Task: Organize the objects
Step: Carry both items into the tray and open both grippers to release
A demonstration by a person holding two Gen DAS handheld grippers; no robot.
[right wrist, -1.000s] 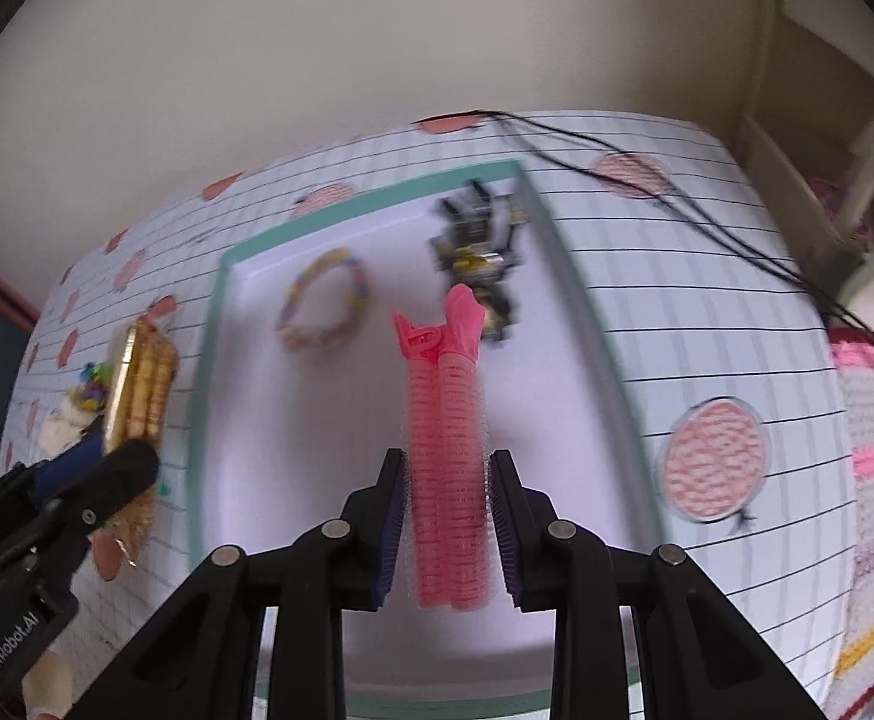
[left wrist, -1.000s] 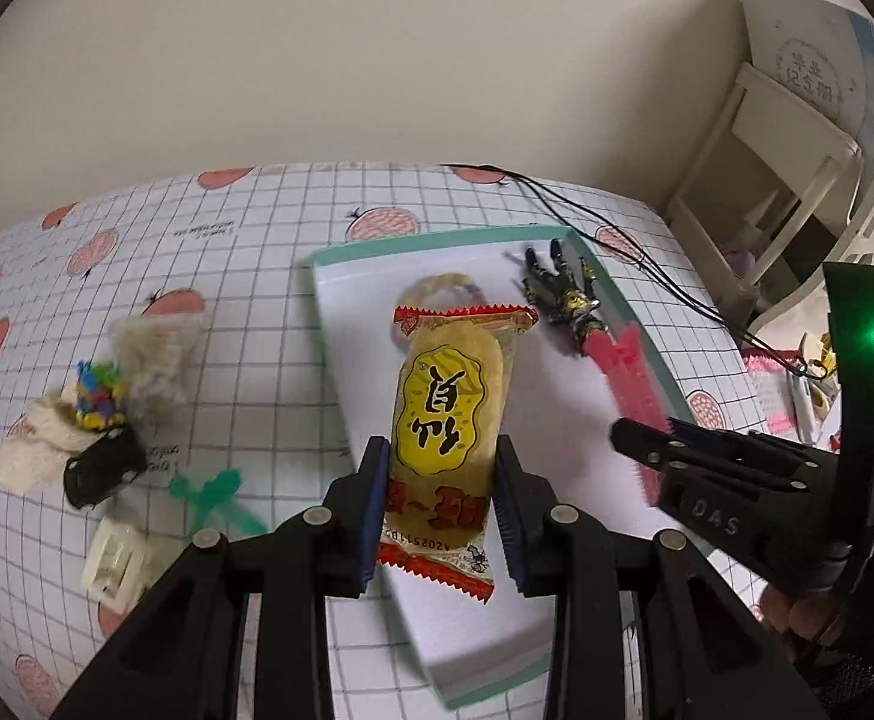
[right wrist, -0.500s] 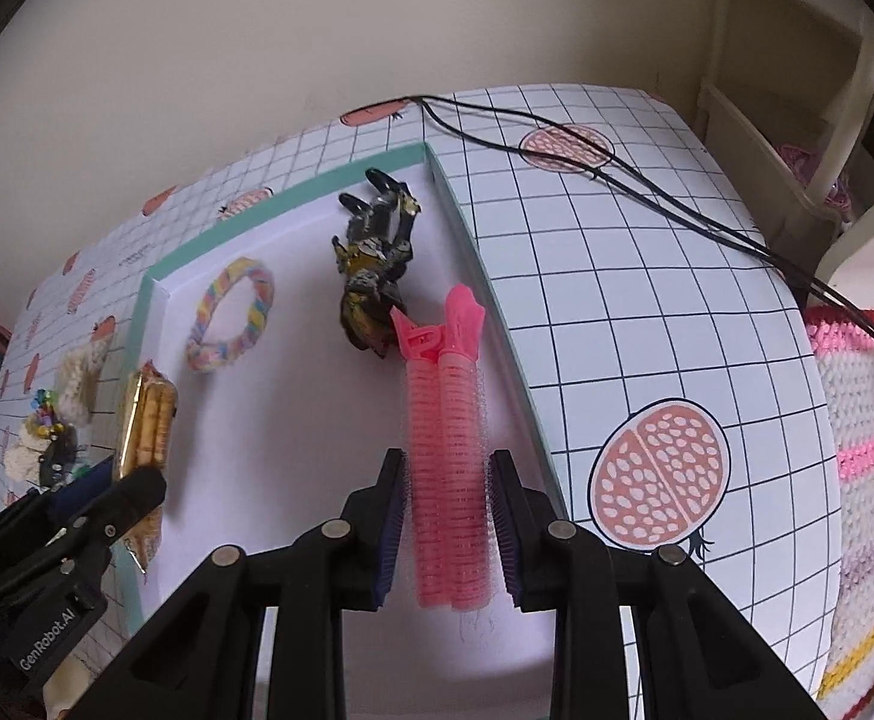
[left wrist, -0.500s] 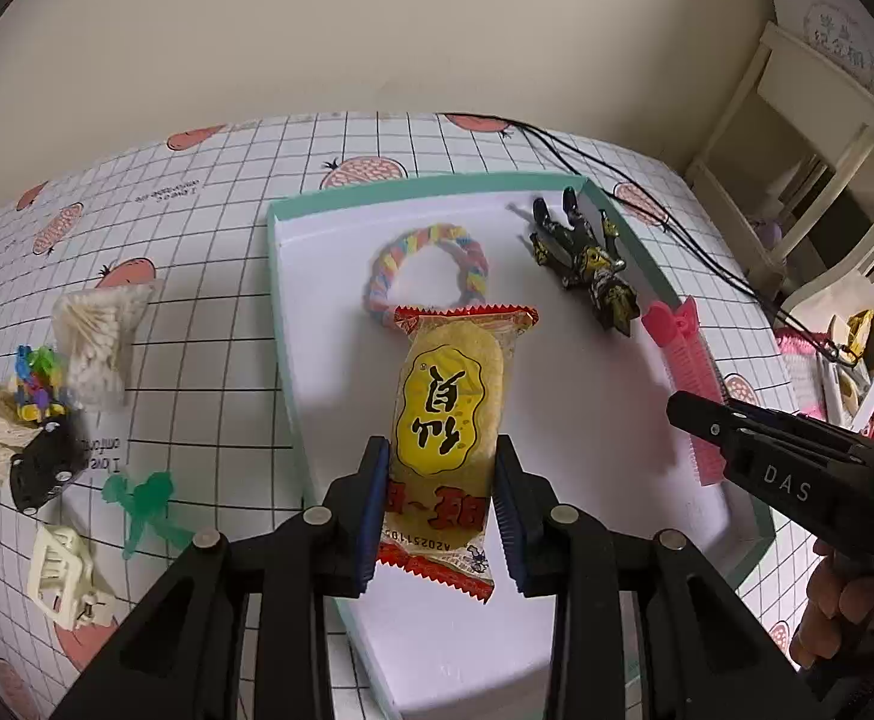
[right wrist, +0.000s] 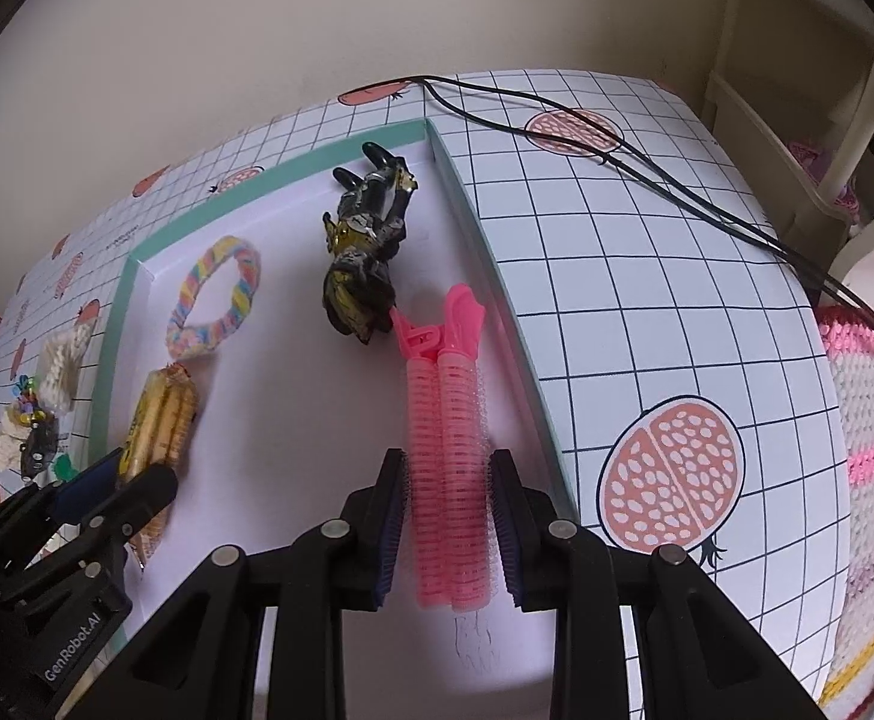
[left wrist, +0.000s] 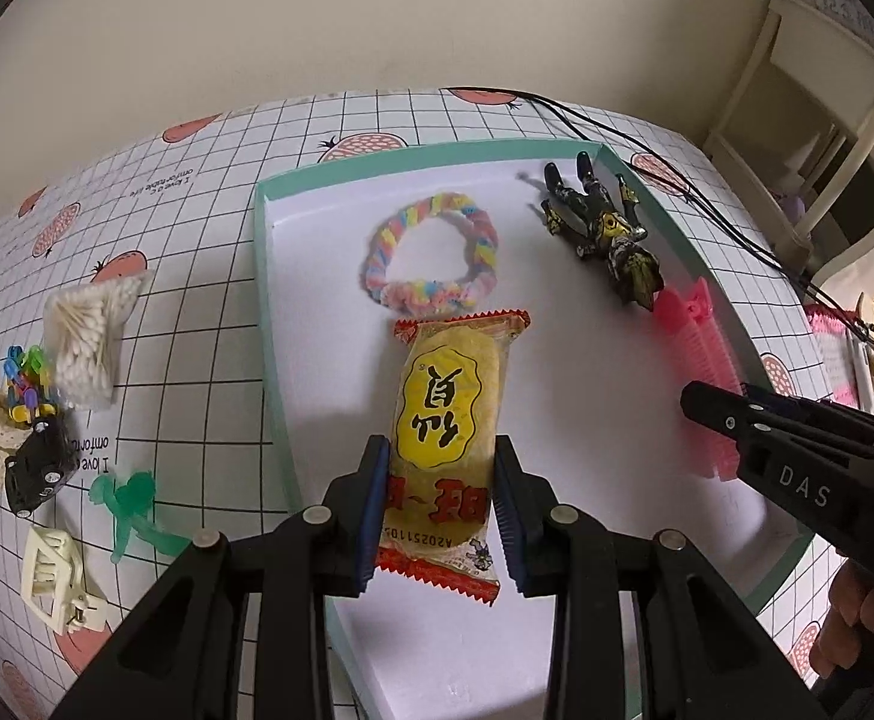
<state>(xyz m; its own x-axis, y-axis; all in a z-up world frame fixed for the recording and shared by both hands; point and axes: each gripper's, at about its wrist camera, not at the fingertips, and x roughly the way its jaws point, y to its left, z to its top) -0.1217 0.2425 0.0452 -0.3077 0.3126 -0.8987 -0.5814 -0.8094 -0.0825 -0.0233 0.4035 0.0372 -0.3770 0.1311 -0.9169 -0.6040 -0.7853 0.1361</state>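
My left gripper [left wrist: 440, 510] is shut on a yellow snack packet [left wrist: 449, 396] with red ends, held over the middle of a white tray with a teal rim [left wrist: 269, 300]. My right gripper [right wrist: 448, 522] is shut on a pink hair roller clip [right wrist: 446, 420], low over the tray floor beside its right wall [right wrist: 497, 300]. The roller [left wrist: 701, 372] also shows in the left wrist view. A rainbow scrunchie [left wrist: 431, 258] and a black and gold toy figure [left wrist: 605, 234] lie in the tray's far part.
Left of the tray on the checked cloth lie a cotton swab pack [left wrist: 86, 336], coloured clips [left wrist: 23, 372], a black toy car [left wrist: 35, 468], a green figure [left wrist: 128, 504] and a cream hair claw [left wrist: 53, 576]. A black cable [right wrist: 647, 162] crosses the far right corner.
The left gripper has carried the packet further in over the tray. The right gripper has moved the roller rightward to the tray's right wall and lower.
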